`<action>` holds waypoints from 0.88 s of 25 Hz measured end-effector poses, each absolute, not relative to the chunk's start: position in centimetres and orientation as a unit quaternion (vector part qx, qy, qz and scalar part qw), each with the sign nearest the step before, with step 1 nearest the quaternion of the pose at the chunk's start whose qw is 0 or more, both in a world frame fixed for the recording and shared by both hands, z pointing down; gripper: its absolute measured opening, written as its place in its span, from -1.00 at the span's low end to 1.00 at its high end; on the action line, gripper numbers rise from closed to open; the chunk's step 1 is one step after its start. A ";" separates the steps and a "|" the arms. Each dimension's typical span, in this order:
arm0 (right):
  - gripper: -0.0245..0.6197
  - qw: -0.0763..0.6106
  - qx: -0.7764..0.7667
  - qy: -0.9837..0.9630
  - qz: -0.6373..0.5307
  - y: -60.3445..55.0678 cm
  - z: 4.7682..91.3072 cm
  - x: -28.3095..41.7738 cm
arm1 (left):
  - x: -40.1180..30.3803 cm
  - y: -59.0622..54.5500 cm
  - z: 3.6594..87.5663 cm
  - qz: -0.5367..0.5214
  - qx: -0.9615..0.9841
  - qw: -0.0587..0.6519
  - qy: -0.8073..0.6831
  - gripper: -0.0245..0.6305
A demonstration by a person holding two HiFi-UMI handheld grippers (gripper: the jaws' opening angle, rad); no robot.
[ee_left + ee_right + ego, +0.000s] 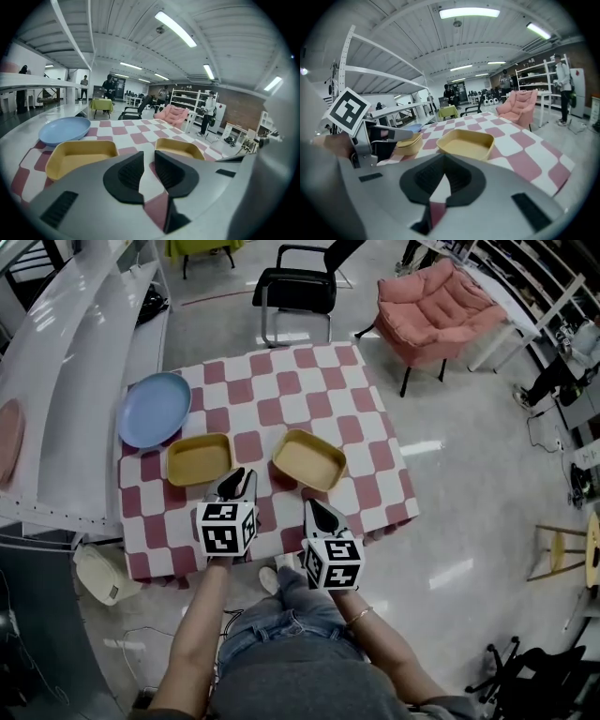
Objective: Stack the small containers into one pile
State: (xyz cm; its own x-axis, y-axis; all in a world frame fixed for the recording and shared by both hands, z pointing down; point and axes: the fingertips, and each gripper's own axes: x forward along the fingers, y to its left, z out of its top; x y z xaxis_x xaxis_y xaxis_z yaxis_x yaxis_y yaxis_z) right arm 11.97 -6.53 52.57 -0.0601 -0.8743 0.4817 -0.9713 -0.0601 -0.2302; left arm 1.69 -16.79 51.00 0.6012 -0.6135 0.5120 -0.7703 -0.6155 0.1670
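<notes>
Checkered table (309, 399) bears left container (199, 460), right container (308, 459); left gripper (244, 474) jaws slightly parted, right gripper (314, 505) jaws closed, both empty

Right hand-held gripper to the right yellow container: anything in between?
Nothing. Only a short bare strip of checked tablecloth separates the right hand-held gripper from the right yellow container, as the head view shows.

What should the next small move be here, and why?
Probably open the right claw and ease it forward to the right container's near rim: its jaws are together and empty, that container lies just ahead, and the left container sits apart, nothing stacked yet.
</notes>
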 end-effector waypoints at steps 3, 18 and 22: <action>-0.89 0.088 0.693 -0.665 0.265 -6.1 52.6 13.5 | 3.4 -16.9 51.4 0.211 0.879 0.193 -0.381 -0.67; -0.89 0.086 0.742 -0.599 0.287 -6.2 53.9 19.8 | 9.7 -20.7 54.3 0.240 0.881 0.225 -0.339 -0.63; -0.89 0.089 0.751 -0.587 0.290 -6.6 54.3 20.9 | 10.7 -21.7 55.3 0.256 0.883 0.222 -0.325 -0.61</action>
State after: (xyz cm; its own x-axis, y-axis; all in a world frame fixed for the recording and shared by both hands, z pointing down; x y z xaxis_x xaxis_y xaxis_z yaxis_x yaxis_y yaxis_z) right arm 20.92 -6.64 54.31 0.1429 -0.8297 0.5396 -0.9331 -0.2947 -0.2060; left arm 10.70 -21.67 55.31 0.6577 -0.4594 0.5970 -0.6874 -0.6903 0.2260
